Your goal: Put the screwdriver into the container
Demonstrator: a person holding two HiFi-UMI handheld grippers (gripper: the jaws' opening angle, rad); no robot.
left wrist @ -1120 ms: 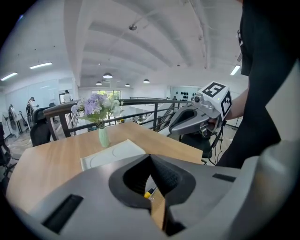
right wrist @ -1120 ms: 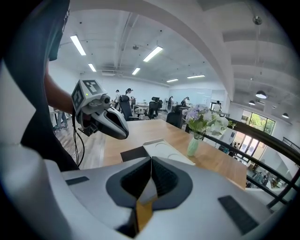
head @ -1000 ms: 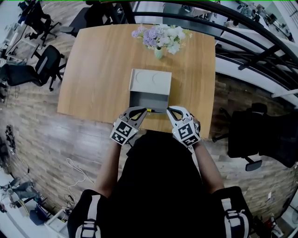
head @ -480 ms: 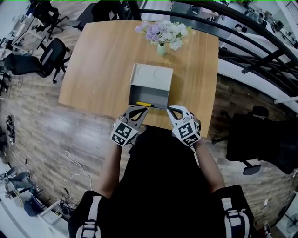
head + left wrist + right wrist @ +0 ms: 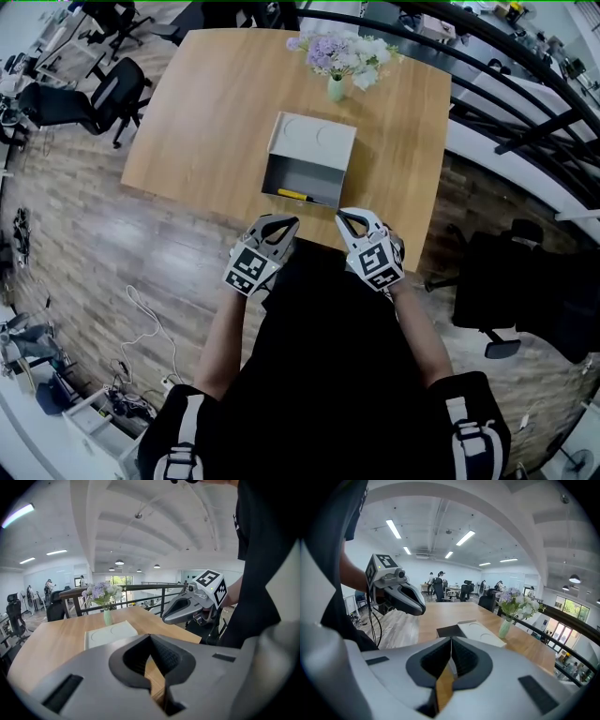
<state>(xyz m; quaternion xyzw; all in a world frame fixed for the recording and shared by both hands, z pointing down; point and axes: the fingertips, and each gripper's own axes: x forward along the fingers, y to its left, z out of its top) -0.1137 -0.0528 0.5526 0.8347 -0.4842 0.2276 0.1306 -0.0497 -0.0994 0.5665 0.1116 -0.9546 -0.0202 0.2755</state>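
L hand-held gripper (image 5: 289, 223), R hand-held gripper (image 5: 343, 217), level nr torso (image 5: 319, 356) (2 closed)

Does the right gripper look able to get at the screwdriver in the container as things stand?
Probably yes: the screwdriver lies uncovered in the open container, just ahead of the right gripper, nothing between. Its fingers are shut and must open first.

Head view: screwdriver (image 5: 293, 194) in the container (image 5: 314, 174) too small to tell tip from shaft. Left gripper view: the left gripper (image 5: 150, 638) hides the container's inside. Right gripper view: that inside is too dark to read
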